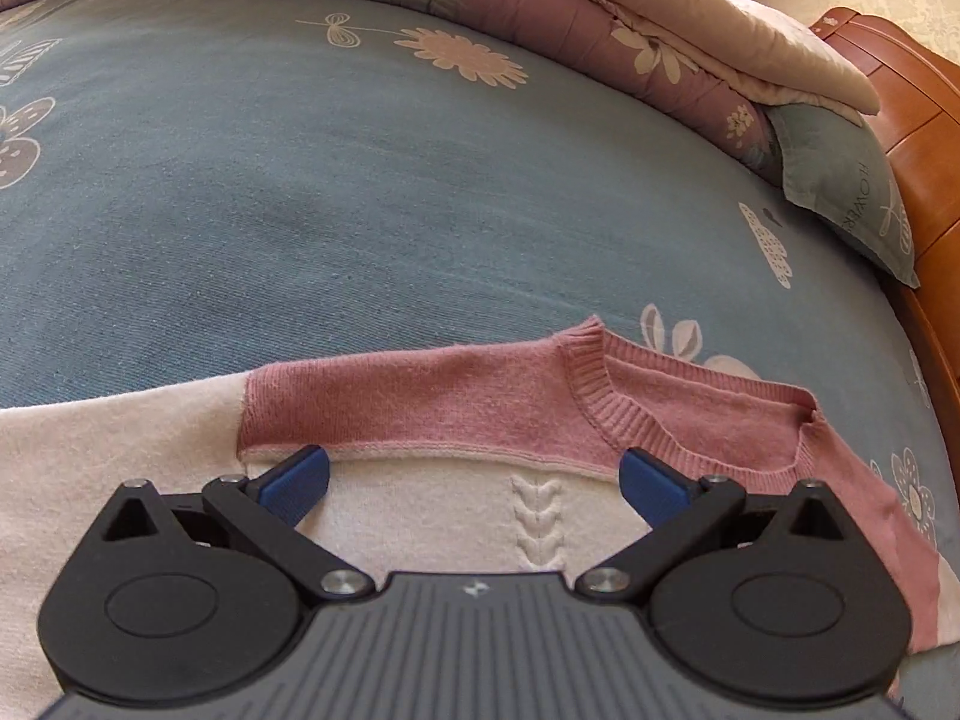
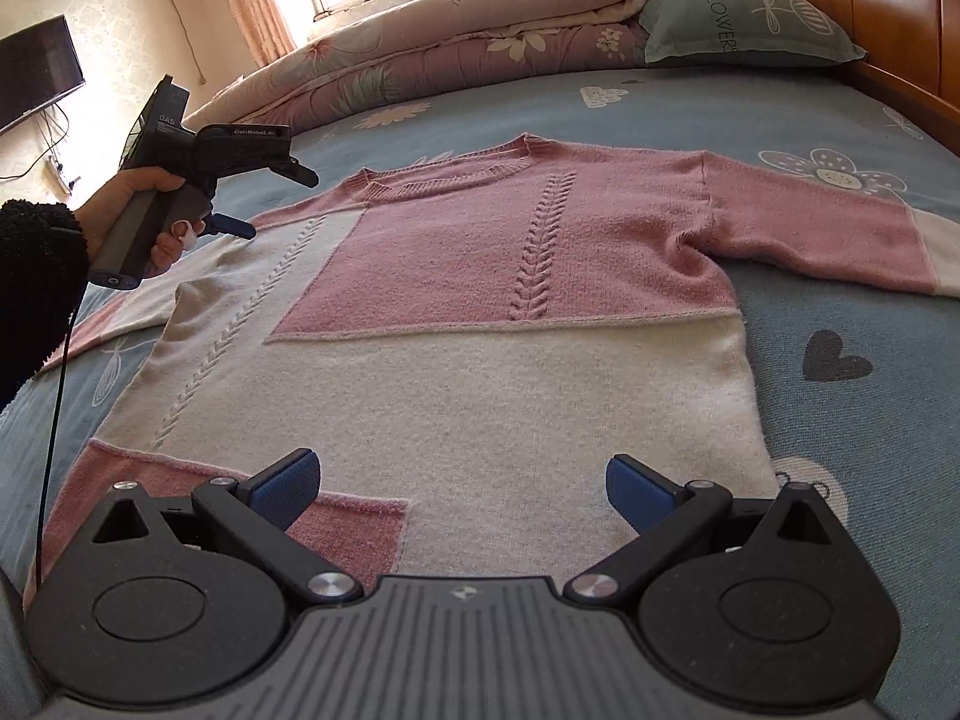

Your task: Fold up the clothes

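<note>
Clearly the pink-and-cream cable-knit sweater lies spread flat on the blue floral bedsheet; soft, limp, light; pinch shoulder seam or hem; left gripper and right gripper both gape wide, empty

We've got a sweater in pink and cream blocks with cable-knit braids running down it, on a dusty-blue bed sheet printed with pale flowers and a dark heart. The quilt is mauve with leafy florals, the pillow grey-green, and the fingers blue on black.
</note>
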A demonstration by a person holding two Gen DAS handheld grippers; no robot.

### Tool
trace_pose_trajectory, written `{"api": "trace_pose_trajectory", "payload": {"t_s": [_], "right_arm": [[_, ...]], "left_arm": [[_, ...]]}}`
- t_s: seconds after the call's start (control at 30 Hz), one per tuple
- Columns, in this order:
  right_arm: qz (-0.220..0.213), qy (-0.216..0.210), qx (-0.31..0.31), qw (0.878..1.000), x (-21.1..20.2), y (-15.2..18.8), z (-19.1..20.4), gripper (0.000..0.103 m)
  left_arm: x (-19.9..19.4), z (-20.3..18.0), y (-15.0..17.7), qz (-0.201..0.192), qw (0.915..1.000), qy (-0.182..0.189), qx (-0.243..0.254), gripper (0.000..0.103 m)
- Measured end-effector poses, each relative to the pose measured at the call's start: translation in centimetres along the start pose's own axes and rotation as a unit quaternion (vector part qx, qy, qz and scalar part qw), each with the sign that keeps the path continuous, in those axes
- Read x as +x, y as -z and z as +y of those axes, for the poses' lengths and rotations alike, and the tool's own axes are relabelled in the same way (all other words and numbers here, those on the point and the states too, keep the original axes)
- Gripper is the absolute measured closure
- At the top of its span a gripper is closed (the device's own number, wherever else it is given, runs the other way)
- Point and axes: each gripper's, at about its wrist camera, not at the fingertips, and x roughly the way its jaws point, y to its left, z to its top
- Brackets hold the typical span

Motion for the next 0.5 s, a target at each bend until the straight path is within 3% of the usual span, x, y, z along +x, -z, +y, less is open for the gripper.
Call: {"api": "trace_pose_trajectory", "payload": {"t_s": [0.07, 0.23, 0.37, 0.5], "right_arm": [[0.006, -0.001, 0.001, 1.000, 0.1, 0.0, 0.0, 0.000], [0.014, -0.010, -0.003, 1.000, 0.2, 0.2, 0.2, 0.000], [0.011, -0.008, -0.005, 1.000, -0.1, 0.2, 0.3, 0.000], [-0.001, -0.015, -0.003, 1.000, -0.9, 0.0, 0.3, 0.000]], "left_arm": [[0.5, 0.7, -0.4, -0.026, 0.9996, 0.003, -0.010, 0.001], [1.7, 0.9, -1.6, -0.037, 0.9992, 0.009, -0.012, 0.001], [0.3, -1.0, -1.8, -0.031, 0.9991, -0.015, 0.027, 0.001], [-2.7, -4.1, -1.1, -0.014, 0.9984, 0.025, 0.049, 0.001]]}}
